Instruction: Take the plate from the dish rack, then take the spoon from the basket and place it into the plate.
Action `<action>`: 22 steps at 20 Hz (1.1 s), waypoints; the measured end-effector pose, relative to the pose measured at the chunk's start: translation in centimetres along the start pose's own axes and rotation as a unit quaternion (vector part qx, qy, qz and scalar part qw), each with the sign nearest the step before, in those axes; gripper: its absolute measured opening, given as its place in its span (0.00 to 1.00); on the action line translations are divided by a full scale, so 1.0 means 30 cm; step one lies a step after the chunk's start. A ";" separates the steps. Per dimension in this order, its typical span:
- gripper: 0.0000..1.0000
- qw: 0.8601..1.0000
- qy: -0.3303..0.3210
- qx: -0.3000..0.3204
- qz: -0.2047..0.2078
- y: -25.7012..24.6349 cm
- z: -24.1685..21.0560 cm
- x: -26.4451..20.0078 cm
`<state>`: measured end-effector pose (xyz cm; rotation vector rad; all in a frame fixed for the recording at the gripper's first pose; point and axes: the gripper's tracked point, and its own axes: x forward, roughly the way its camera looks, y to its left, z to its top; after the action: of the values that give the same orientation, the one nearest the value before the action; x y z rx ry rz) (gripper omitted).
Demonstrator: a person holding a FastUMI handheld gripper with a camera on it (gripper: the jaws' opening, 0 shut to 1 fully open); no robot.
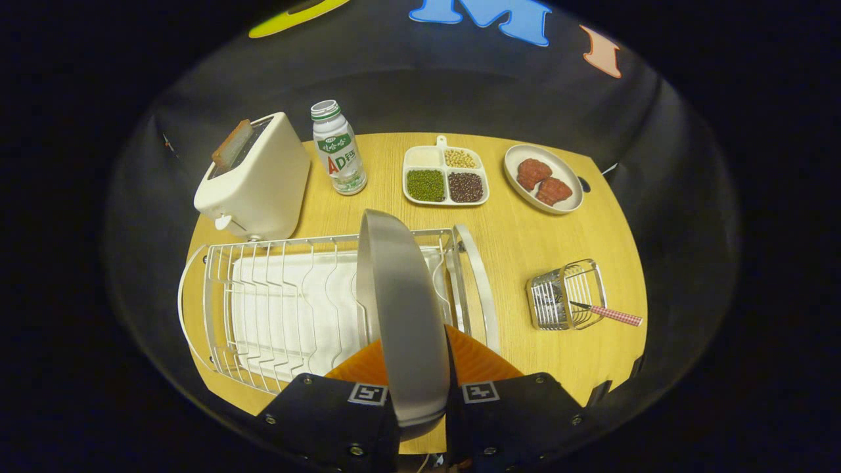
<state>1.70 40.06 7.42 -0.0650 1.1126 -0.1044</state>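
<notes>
A grey plate (402,309) stands on edge between my two fingers, and my gripper (418,387) is shut on its near rim. The plate rises over the right end of the white wire dish rack (263,295); whether it still rests in the rack's slots I cannot tell. To the right of the rack stands a small wire basket (568,294). The spoon (608,313), with a red checked handle, leans out of the basket to the right.
At the back of the wooden table (525,243) stand a white toaster (257,177) with toast, a drink bottle (338,148), a divided tray of beans (445,177) and an oval dish with meat (543,179). Bare wood lies between rack and basket.
</notes>
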 end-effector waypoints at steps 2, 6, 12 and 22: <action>0.27 1.000 -0.004 -0.001 -0.016 0.014 -0.003 -0.006; 0.27 0.999 -0.010 0.004 -0.040 0.008 -0.005 -0.022; 0.27 0.994 -0.070 -0.027 -0.082 -0.006 0.075 -0.093; 0.27 0.996 -0.084 0.014 0.024 -0.054 0.072 -0.251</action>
<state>0.26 39.32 15.27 -0.0217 0.9446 -0.0694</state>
